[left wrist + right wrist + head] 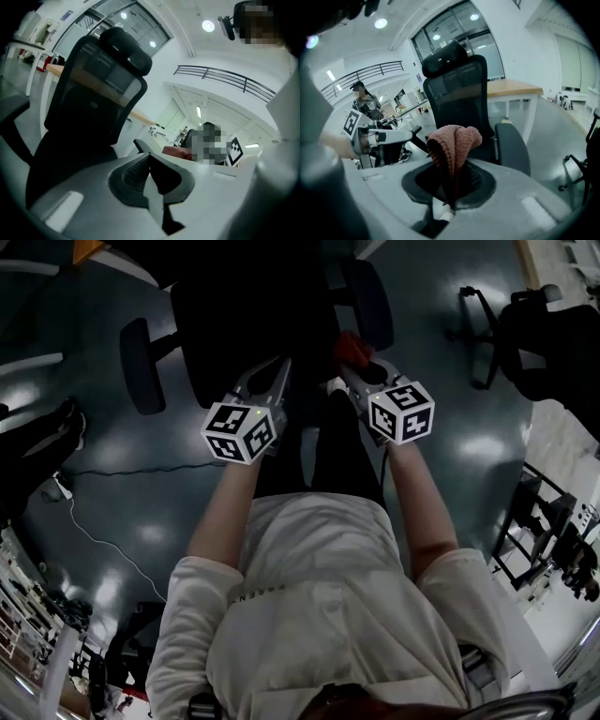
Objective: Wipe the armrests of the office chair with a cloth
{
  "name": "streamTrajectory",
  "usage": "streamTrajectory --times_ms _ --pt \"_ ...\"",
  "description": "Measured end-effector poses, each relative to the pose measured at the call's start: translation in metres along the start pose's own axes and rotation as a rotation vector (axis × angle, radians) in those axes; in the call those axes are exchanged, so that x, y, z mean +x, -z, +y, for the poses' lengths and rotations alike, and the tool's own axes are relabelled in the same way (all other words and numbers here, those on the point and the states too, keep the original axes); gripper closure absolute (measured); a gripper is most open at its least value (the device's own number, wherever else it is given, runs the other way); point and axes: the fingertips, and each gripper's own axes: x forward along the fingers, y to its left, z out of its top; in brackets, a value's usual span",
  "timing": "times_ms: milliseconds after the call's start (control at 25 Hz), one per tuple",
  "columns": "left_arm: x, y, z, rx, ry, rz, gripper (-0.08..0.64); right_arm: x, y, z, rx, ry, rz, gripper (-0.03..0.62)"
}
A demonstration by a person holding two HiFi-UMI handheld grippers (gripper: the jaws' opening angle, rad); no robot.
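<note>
Our right tongs [451,190] are clenched on the reddish knitted cloth [453,143], which stands up in a bunch from between them. Our left tongs [150,164] are pressed together with nothing in them. Both gripper views make that plain. From the head view we see the cloth only as a red scrap at the tip of the right tongs, close by the armrest [372,301] of the black office chair [248,315] on our right side; we cannot tell whether it touches. The head view alone shows the other armrest [141,367], a thin cable [98,540] on the dark floor [450,427], and a second chair [548,334] well apart. The right gripper view adds a wood-topped bench [513,87] behind the chair's back, and the bunched cloth hides part of that back. The left gripper view shows a railing [225,77] high up.
</note>
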Motion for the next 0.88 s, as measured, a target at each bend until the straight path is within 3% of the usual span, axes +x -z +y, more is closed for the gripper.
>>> streamTrajectory --times_ms 280,480,720,880 --pt "-0.072 -0.077 -0.021 0.157 -0.066 -0.186 0.548 -0.043 -0.065 0.049 -0.104 0.097 -0.241 0.544" --pt "-0.120 -0.111 -0.044 0.178 -0.092 -0.329 0.545 -0.086 -0.091 0.072 -0.128 0.113 -0.374 0.544" --pt "-0.165 -0.120 -0.085 0.285 -0.143 -0.427 0.545 -0.129 -0.098 0.101 -0.298 0.092 -0.442 0.543" --pt "-0.189 -0.107 -0.106 0.322 -0.183 -0.469 0.545 -0.148 -0.091 0.113 -0.314 0.075 -0.460 0.543"
